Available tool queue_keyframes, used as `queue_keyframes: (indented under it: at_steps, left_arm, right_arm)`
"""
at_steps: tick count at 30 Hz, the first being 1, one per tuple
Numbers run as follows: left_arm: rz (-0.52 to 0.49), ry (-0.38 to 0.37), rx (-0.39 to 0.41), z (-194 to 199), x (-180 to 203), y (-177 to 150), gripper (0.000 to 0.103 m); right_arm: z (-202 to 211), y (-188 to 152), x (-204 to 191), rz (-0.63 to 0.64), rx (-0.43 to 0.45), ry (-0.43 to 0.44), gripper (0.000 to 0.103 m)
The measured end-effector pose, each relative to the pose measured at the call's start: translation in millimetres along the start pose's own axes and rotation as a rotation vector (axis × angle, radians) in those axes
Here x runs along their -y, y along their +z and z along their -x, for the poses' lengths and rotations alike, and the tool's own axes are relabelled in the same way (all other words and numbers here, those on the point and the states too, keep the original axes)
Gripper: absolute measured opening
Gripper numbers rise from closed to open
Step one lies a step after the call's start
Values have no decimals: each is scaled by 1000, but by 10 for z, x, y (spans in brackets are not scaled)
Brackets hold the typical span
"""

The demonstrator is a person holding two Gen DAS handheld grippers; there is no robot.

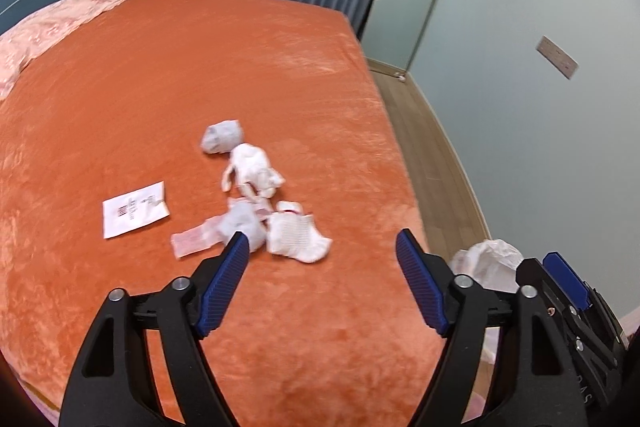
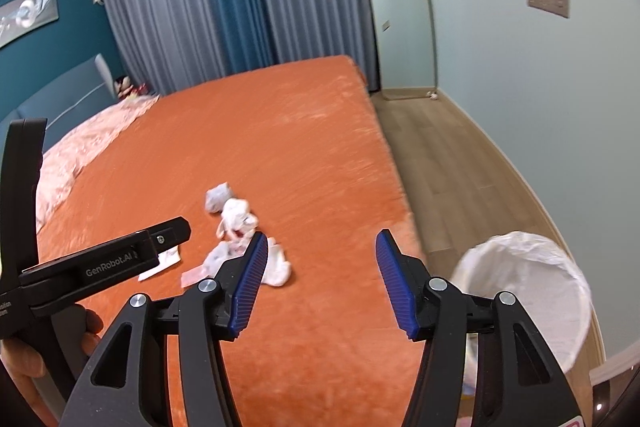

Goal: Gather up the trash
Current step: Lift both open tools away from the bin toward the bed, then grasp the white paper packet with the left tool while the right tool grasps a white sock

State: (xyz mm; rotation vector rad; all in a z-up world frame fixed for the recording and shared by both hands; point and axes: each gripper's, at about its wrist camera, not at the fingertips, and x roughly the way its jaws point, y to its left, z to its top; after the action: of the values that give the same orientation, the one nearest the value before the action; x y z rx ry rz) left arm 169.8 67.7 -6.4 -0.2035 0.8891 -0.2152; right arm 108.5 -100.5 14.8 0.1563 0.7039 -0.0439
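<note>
A heap of crumpled white tissues (image 1: 256,167) and wrappers lies in the middle of an orange bed (image 1: 160,87), with a flat white label sheet (image 1: 135,214) to its left. A bluish wad (image 1: 222,137) tops the heap. My left gripper (image 1: 322,243) hovers open just short of the heap, with nothing between its blue pads. In the right wrist view the same heap (image 2: 236,217) sits ahead. There my right gripper (image 2: 322,239) is open and empty. A white-lined trash bin (image 2: 528,291) stands on the floor to its right.
The bed's right edge drops to a wooden floor (image 2: 448,163) beside a pale wall. A pink quilt (image 1: 44,27) covers the far left of the bed. Curtains and a standing mirror (image 2: 400,15) close off the back. A hand (image 2: 24,355) holds the left gripper's body at the lower left.
</note>
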Motion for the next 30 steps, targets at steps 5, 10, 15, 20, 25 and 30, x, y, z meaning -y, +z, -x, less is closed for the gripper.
queue_keyframes:
  at_steps: [5,10,15,20,25,30]
  left_arm:
    - [74,69,-26,-159,-561,5,81]
    - [149,151,-66,-417,-1214,-27,89]
    - [210,205,-125,-757,-1757,-34,90]
    - [233,221,-160,-1072,-2044,17,90]
    - [197,244,-181,-1411,-2167,106,90]
    - [222,294,-243,-1787,-2352,117,90]
  right_arm:
    - [-365,-57,-294,26,-56,24,55]
    - [-825,-149,-537,38,-125,43,55]
    - [-1308,-242,-716,52,-181,41,63]
    - [-1744,-302,-779,66,-235,26,64]
    - [-2140,-342,-741,50,-276,3,69]
    - [-2451,-421,-700,49,-322,-13,69]
